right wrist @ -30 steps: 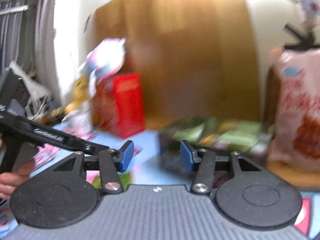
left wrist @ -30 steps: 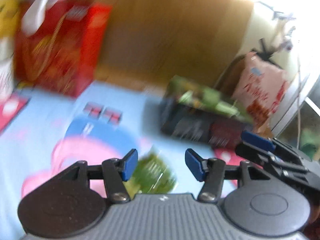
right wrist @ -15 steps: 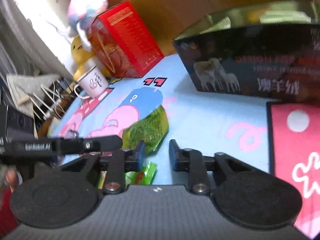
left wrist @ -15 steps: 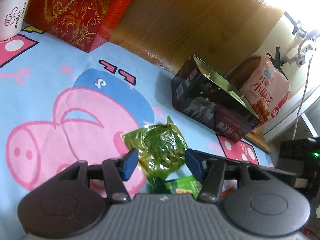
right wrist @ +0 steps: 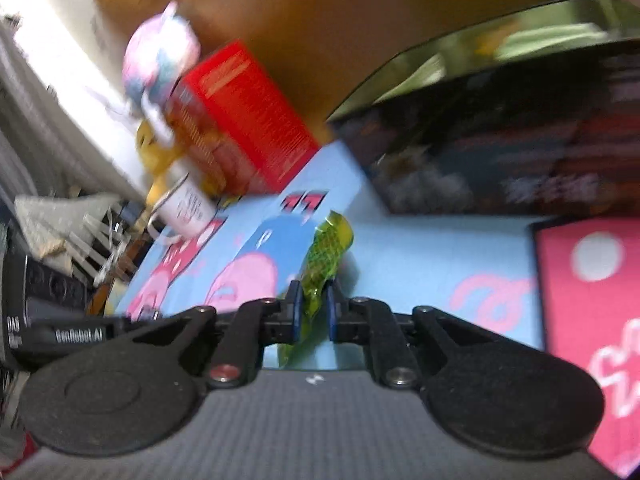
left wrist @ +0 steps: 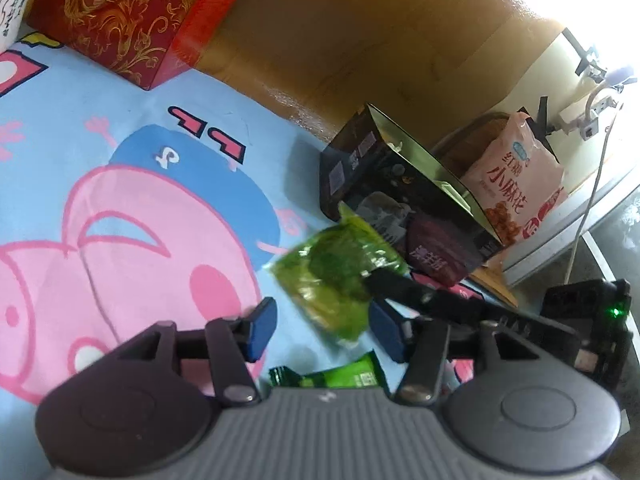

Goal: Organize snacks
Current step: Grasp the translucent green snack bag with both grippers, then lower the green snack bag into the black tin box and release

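Your right tool (right wrist: 311, 312) is closing on the green packet (right wrist: 326, 254), pads already pinching its near edge so it lifts off the cartoon mat (left wrist: 120, 208), likely bound for the open dark box (left wrist: 404, 200) just beyond. Your left tool (left wrist: 320, 330) hangs half open and empty above a second green packet (left wrist: 344, 376). A red box (left wrist: 128, 16) and wooden panel (left wrist: 360, 32) back the surface.

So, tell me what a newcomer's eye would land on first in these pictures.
First, the green snack packet at centre, pinched between the closing fingers of the right gripper above the pink-pig cartoon mat. Next, the open dark box standing behind it, with a pink snack bag just beyond. Last, the red gold-patterned box at the mat's far left corner.
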Demonstrator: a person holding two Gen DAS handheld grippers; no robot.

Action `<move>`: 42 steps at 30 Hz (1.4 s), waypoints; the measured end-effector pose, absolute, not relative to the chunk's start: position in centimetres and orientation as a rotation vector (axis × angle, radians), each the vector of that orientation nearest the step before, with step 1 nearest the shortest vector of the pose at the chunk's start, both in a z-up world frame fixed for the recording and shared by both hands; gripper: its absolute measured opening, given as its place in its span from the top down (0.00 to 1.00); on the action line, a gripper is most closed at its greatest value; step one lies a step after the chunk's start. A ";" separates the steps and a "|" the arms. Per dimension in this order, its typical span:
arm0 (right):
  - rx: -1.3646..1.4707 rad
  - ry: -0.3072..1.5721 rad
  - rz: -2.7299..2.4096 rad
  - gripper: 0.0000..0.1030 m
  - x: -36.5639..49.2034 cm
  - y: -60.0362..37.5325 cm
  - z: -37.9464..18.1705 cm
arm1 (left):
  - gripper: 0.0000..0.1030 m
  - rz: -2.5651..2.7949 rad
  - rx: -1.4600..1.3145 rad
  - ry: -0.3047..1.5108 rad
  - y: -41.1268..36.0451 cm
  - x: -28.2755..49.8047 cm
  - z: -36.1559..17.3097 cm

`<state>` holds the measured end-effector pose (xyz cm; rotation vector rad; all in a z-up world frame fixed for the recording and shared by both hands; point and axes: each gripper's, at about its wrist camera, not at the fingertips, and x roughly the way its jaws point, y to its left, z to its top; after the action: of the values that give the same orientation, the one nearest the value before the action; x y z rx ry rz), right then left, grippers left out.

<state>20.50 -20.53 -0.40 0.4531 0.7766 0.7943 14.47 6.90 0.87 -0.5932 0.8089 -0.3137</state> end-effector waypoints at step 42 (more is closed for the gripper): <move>0.506 0.288 0.429 0.63 23.1 -29.8 5.9 | 0.53 -0.374 -0.388 0.667 -5.3 25.3 8.2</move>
<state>23.10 -29.84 5.89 0.5055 0.2879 0.4294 25.27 -5.28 8.16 -0.3884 0.6673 -0.3740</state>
